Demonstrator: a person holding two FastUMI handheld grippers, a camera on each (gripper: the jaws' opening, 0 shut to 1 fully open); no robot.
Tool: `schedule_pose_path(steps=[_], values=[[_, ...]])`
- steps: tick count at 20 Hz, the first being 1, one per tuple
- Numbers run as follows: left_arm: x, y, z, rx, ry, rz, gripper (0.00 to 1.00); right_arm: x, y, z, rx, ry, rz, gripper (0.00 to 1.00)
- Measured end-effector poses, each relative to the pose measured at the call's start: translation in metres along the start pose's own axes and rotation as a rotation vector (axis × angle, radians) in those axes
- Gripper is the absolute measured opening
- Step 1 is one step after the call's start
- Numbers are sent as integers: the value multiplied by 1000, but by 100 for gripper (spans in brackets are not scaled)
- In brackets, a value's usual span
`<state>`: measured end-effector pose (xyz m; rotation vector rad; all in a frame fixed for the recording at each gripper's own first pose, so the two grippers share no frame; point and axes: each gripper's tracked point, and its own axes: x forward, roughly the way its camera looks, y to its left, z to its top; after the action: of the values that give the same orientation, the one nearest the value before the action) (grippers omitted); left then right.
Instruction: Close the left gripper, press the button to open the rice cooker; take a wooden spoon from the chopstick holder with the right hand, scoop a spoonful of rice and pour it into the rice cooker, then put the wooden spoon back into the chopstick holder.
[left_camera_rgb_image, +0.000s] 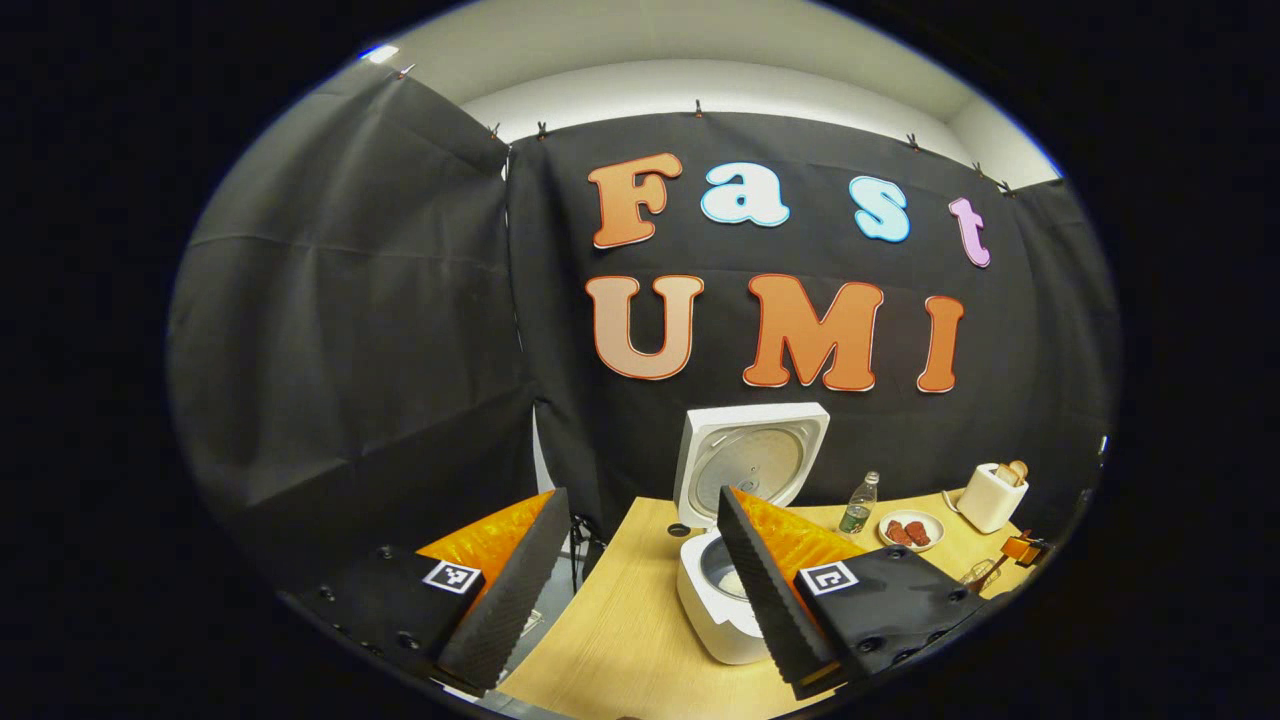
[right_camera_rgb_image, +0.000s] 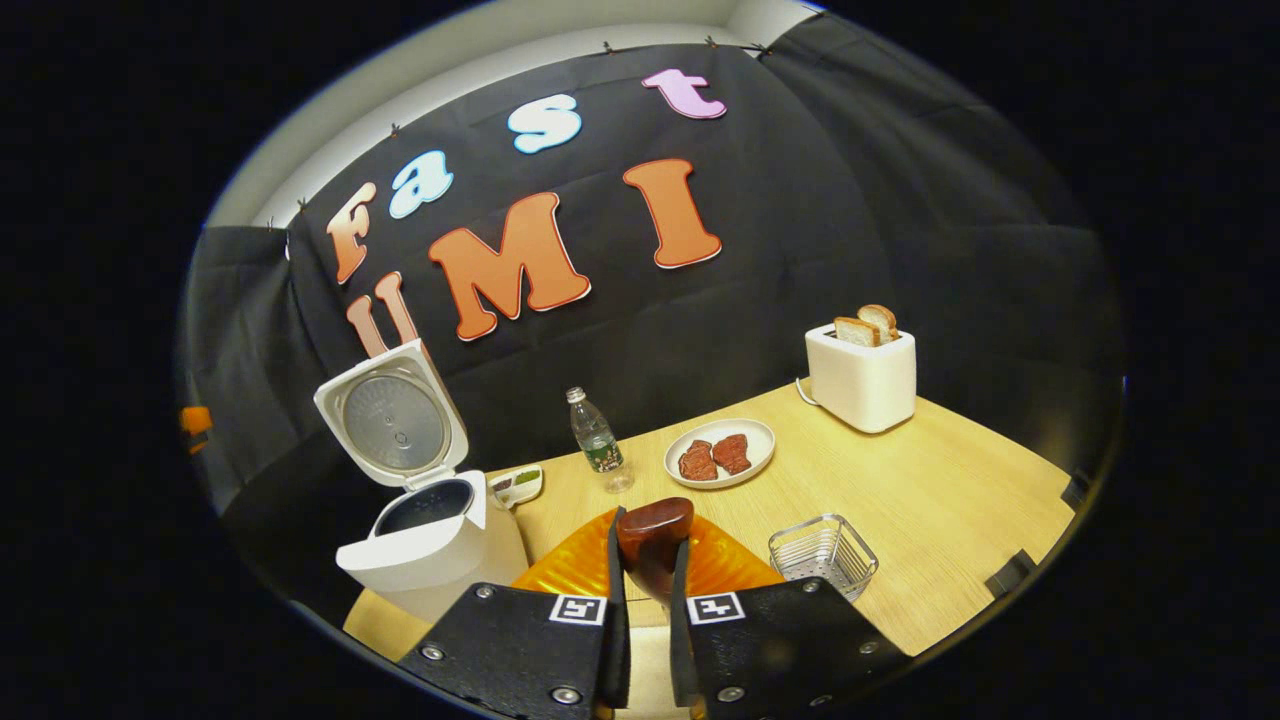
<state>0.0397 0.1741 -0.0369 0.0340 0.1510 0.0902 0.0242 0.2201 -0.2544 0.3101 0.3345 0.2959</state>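
Meanwhile the right gripper (right_camera_rgb_image: 648, 580) pinched the wooden spoon (right_camera_rgb_image: 655, 535) between its fingers; the left gripper (left_camera_rgb_image: 640, 560) gaped wide beside the open rice cooker (left_camera_rgb_image: 735, 520).

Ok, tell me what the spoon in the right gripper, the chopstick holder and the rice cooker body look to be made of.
The wooden spoon looks like dark, glossy varnished wood: reddish brown with a highlight on its rounded end. The chopstick holder seems to be bright metal wire: thin shiny bars you can see through. The rice cooker body looks like smooth white plastic, matte to satin; its open lid's inner plate looks like grey metal, though that is less sure.
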Motion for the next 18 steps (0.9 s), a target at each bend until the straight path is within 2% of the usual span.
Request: schedule_pose_path(steps=[4,7,11,15,18], values=[[1,-1,-8,10,17,-1,100,4,7,-30,-105,2,4,15],[3,1,-15,-4,30,-4,100,-4,16,-36,-154,-24,22,17],[3,5,-24,-37,43,-11,100,-11,13,-52,-116,43,31,19],[4,11,-30,-47,53,-1,100,-11,9,-49,-95,9,3,18],[3,16,-31,-43,51,4,100,-12,11,-53,-34,18,-31,15]])
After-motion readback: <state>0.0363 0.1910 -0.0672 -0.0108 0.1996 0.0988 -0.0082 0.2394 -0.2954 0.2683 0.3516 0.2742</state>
